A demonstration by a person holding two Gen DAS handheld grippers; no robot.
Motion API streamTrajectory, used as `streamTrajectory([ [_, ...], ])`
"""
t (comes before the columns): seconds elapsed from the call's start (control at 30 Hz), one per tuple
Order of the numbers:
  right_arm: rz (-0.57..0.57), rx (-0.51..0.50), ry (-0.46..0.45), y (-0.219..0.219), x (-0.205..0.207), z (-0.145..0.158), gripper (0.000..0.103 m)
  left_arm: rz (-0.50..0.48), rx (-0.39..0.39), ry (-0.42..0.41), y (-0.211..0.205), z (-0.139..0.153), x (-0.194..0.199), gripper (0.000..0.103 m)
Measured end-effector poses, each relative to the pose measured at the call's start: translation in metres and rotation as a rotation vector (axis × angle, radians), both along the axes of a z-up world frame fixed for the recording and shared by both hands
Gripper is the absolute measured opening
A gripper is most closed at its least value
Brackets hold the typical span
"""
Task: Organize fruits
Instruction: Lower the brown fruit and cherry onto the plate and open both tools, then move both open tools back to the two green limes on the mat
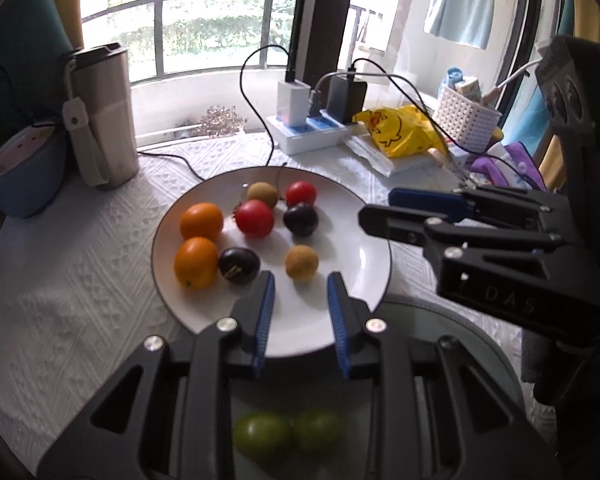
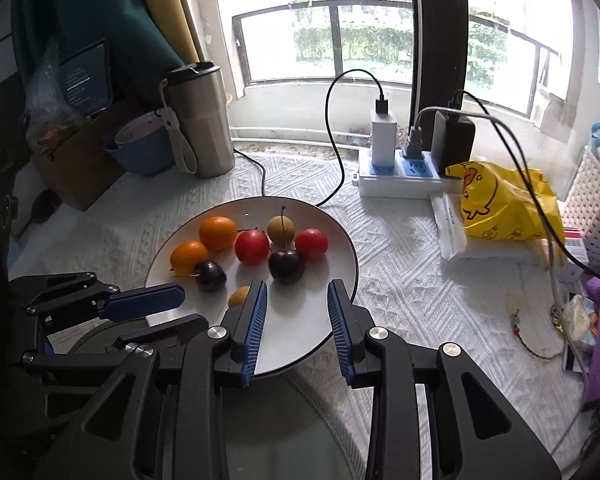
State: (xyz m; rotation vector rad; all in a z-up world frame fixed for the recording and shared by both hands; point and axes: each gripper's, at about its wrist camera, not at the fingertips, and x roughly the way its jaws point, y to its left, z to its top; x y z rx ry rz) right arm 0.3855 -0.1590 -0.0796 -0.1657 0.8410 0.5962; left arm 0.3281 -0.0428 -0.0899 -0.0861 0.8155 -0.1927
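A white plate holds two oranges, two red tomatoes, two dark cherries and two brown longans. Two green fruits lie on a grey-green plate under my left gripper. My left gripper is open and empty over the white plate's near edge, just short of a longan. My right gripper is open and empty over the white plate's near right part; it shows in the left wrist view.
A steel tumbler and blue bowl stand at the back left. A power strip with chargers, yellow bag, white basket and cables lie at the back right.
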Motion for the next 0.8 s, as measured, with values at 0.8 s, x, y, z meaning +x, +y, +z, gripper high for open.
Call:
streamTrajectory([
  [0.8, -0.011, -0.004, -0.027, 0.003, -0.079, 0.017, 0.033, 0.050, -0.022, -0.038, 0.028, 0.008, -0.081, 0.032],
])
